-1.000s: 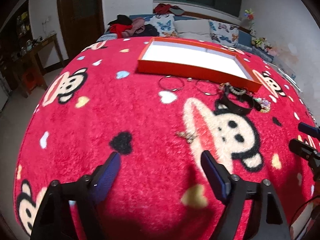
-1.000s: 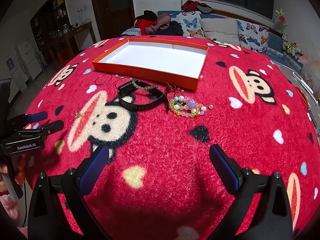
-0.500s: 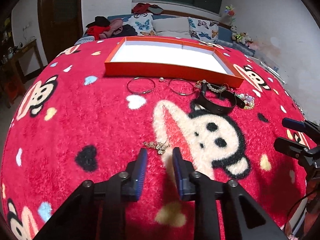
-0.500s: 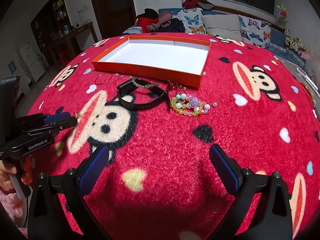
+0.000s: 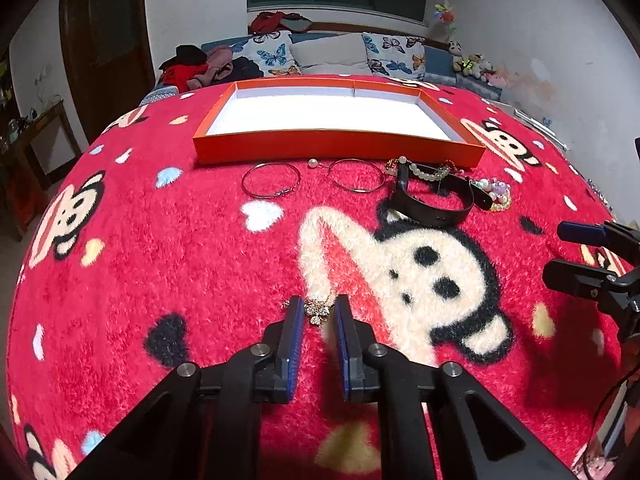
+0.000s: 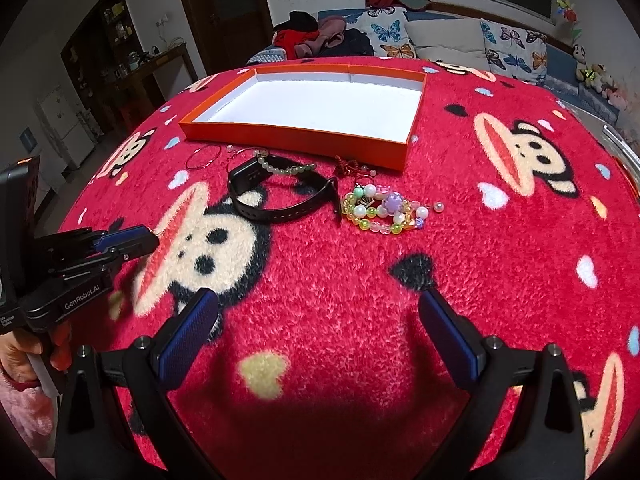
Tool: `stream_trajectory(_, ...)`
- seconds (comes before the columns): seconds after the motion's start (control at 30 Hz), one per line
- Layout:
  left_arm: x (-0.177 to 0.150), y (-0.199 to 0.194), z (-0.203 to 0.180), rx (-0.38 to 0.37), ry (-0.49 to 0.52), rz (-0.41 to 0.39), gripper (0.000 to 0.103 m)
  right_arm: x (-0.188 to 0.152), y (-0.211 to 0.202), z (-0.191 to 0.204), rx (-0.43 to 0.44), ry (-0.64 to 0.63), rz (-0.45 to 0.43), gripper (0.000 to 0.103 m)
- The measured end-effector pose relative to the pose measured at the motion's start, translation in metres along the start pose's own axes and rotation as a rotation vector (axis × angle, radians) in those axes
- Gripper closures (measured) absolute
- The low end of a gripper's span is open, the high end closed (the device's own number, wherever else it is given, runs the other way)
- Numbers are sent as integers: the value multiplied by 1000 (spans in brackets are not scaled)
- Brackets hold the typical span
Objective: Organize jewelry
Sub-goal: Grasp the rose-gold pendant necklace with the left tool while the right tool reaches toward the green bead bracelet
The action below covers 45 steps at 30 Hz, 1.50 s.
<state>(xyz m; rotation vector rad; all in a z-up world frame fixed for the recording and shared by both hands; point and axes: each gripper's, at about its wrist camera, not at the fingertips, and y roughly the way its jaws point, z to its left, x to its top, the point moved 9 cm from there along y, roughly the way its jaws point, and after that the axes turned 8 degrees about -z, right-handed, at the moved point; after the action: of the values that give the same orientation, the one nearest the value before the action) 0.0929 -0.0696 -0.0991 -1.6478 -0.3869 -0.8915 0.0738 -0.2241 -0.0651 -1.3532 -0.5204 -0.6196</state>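
Left wrist view: the left gripper (image 5: pixel 317 314) is seen low on the red blanket (image 5: pixel 160 260), its blue pads drawn in narrow around a small gold charm (image 5: pixel 316 311). The charm is framed between the two fingertips; whether the pads are pressed against it cannot be told. Well beyond the fingertips, two thin bangles (image 5: pixel 271 180) are laid side by side, and past them the orange tray (image 5: pixel 336 148) is set, its white floor bare. To the right of the bangles, a black strap (image 5: pixel 434 204) is curled, with a pearl string (image 5: pixel 426 174) draped over it.

From the right wrist view, the right gripper (image 6: pixel 320 332) is held with its fingers spread wide, nothing between them. Ahead of its fingertips a colourful bead bracelet (image 6: pixel 384 210) is found, just beside the strap's end. A small red trinket (image 6: pixel 348 168) is spotted between the beads and the tray wall. The left gripper is caught at the far left.
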Motion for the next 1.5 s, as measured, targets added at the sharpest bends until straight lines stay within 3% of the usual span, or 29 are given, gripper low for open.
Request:
stream_trajectory(0.23, 0, -4, -2, 9, 28, -23, 91, 0, 4, 1, 13, -1, 10, 5)
stream_trajectory(0.5, 12, -27, 0, -23, -12, -71, 91, 5, 8, 4, 28, -28, 12, 12)
stream_trajectory(0.8, 32, -51, 3, -36, -18, -128, 91, 31, 14, 12, 95, -74, -13, 16)
stream_trajectory(1.07, 34, -54, 5, -50, -28, -131, 91, 51, 30, 19, 121, -92, -16, 29)
stream_trajectory(1.23, 33, -56, 7, -44, -27, -133, 91, 61, 45, 20, 126, -100, 5, 42)
stream_trajectory(1.5, 31, -53, 10, -41, -34, -126, 91, 66, 58, 21, 133, -107, 38, 51)
